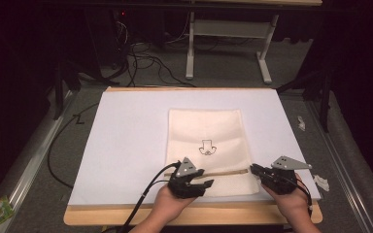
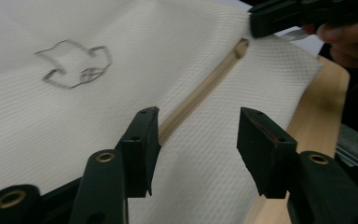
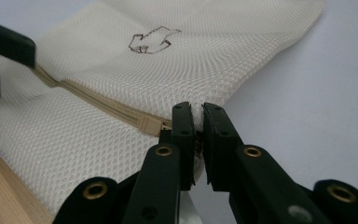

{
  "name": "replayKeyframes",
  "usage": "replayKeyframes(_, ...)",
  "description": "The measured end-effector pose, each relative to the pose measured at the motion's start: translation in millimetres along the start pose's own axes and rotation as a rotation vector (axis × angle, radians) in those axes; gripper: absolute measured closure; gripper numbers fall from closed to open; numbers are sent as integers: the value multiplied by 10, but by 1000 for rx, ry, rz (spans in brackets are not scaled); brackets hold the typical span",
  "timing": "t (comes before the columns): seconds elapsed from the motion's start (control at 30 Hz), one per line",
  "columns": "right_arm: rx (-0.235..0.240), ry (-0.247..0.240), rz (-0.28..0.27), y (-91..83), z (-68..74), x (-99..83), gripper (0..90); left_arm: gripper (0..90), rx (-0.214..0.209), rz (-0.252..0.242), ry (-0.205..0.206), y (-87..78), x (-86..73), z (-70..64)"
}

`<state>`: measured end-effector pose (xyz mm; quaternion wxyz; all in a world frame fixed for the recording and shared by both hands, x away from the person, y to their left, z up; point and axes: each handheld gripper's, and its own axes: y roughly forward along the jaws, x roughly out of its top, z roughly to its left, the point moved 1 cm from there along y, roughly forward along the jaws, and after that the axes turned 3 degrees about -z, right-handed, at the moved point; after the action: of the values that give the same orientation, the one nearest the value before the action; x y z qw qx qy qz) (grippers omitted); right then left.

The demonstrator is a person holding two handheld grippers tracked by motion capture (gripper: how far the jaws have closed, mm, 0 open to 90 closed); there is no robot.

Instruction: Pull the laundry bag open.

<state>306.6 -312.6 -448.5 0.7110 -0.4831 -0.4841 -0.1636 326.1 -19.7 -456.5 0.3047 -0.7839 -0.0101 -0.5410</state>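
1. A cream mesh zip bag (image 1: 205, 151) lies in the middle of the white sheet (image 1: 126, 136), lower centre of the high view.
2. The right gripper (image 3: 197, 122) has its jaws pinched on the bag's edge, beside the zip pull (image 3: 150, 124).
3. The left gripper (image 2: 197, 135) hangs over the zip (image 2: 200, 91) with its jaws wide apart.

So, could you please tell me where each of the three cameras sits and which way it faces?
High view: above the person's side, looking forward and down at the white mesh bag on the table; both hands and tools enter from below.
Left gripper view: rides the left tool, open over the bag's zipper.
Right gripper view: rides the right tool, shut on the bag's edge beside the zipper pull.
All views share the bag's drawn logo.
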Motion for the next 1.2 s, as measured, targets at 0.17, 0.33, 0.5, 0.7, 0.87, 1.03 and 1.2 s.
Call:
replayKeyframes(0.17, 9, 2, -20, -28, 8, 34, 852, 536, -22, 10, 29, 341, 123, -122)
replayKeyframes(0.33, 22, -10, -36, -54, 20, 52, 853, 576, -55, 13, -8, 623, 189, -166)
replayKeyframes(0.5, 32, -26, -50, -77, 71, 75, 854, 612, -71, -2, -40, 803, 218, -227)
replayKeyframes(0.7, 21, -27, -61, -98, 66, 85, 854, 731, -59, -39, -50, 831, 231, -261)
replayKeyframes(0.87, 19, -27, -72, -103, 67, 97, 853, 800, -61, -87, -53, 819, 253, -317)
replayKeyframes(1.03, 18, -27, -80, -111, 63, 98, 853, 856, -44, -132, -39, 781, 283, -330)
replayKeyframes(1.2, 19, -25, -82, -109, 63, 98, 853, 844, -40, -148, -54, 802, 289, -335)
